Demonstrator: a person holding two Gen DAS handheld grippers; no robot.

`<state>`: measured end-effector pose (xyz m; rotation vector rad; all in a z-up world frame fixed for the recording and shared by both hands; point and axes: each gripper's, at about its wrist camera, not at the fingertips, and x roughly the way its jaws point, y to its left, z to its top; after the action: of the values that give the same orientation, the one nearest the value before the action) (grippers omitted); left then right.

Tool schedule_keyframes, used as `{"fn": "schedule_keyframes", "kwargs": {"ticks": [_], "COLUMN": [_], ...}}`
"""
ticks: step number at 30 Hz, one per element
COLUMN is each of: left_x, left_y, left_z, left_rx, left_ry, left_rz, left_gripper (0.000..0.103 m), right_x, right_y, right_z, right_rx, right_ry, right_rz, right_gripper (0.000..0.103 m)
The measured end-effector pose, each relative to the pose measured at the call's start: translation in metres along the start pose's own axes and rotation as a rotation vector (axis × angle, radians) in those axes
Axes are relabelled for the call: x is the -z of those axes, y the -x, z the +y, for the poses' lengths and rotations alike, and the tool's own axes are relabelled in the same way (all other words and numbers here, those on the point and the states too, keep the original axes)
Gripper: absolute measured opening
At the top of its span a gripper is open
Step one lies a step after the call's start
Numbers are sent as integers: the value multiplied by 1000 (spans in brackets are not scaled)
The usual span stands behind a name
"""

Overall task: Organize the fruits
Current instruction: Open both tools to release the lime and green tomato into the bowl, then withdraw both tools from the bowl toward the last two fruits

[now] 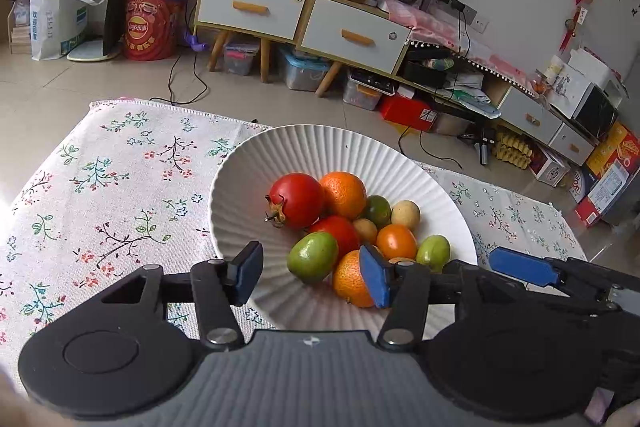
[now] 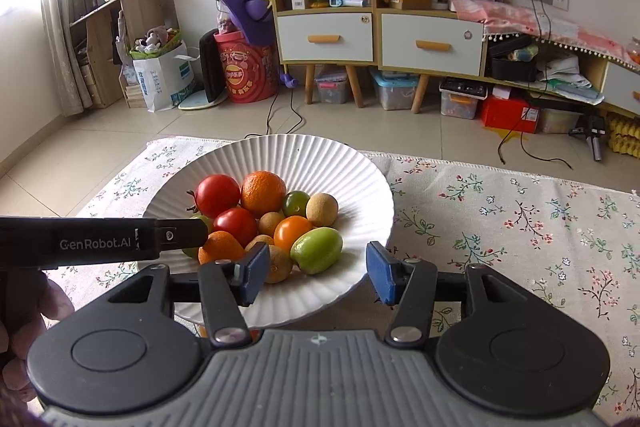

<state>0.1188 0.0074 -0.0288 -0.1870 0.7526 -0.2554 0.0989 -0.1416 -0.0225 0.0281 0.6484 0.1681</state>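
Two claws hung over one ribbed white ceramic bowl (image 1: 256, 195) on the flower-print cloth bench (image 1: 104, 187), both spread wide and holding nothing. Fruit pile sat in the bowl's middle: large red tomato with a dry stem (image 1: 295, 200), orange mandarin (image 1: 343, 195), oval green plum-like fruit (image 1: 313, 257), plus smaller tan, green and orange pieces packed touching each other.

Left claw (image 1: 314, 275) was low over the near rim, jaws apart, the green plum-like fruit and a second mandarin (image 1: 350, 285) between or just past them. Right claw (image 2: 316, 273) was at the bowl's near-right rim, jaws apart, another green oval fruit (image 2: 317, 250) just ahead of it.

Step, as a guess: fruit looked already gathered in the bowl, so either a finish or the start of a pick. No second container was visible. Any next pick would call for dropping over one outer fruit and closing gently, as round pieces could roll.

In the way: left claw body crossed the right wrist view in front of the pile; the two tools were close, so a clash was possible. Shelves and boxes stood far off on the floor.
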Motion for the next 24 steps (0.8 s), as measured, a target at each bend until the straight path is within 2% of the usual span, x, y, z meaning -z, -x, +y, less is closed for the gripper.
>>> {"fn": "schedule_keyframes", "kwargs": {"ticks": [5,7,9,18,24], "left_x": [2,3,4,16,27], "left_y": [9,13,16,30,36], "left_z": [-3,-5,-6,-13,-16], "left_rx": [-10,-18,-36,-77,-93], "left_ry": [-53,-75,-98,-175,-210], "left_rz": [-2,-7,-18,-4,27], "left_gripper": [71,77,88,103,103], "right_x": [-1,1,1,9,16], "right_y": [7,10,12,22,26], "right_z": [-1,-1,-1,1,3], "right_rx": [10,11,16,29,34], "right_ry": [-5,5,8,44,66], "right_rz": [5,5,5,12,28], "right_gripper": [68,71,79,93,97]}}
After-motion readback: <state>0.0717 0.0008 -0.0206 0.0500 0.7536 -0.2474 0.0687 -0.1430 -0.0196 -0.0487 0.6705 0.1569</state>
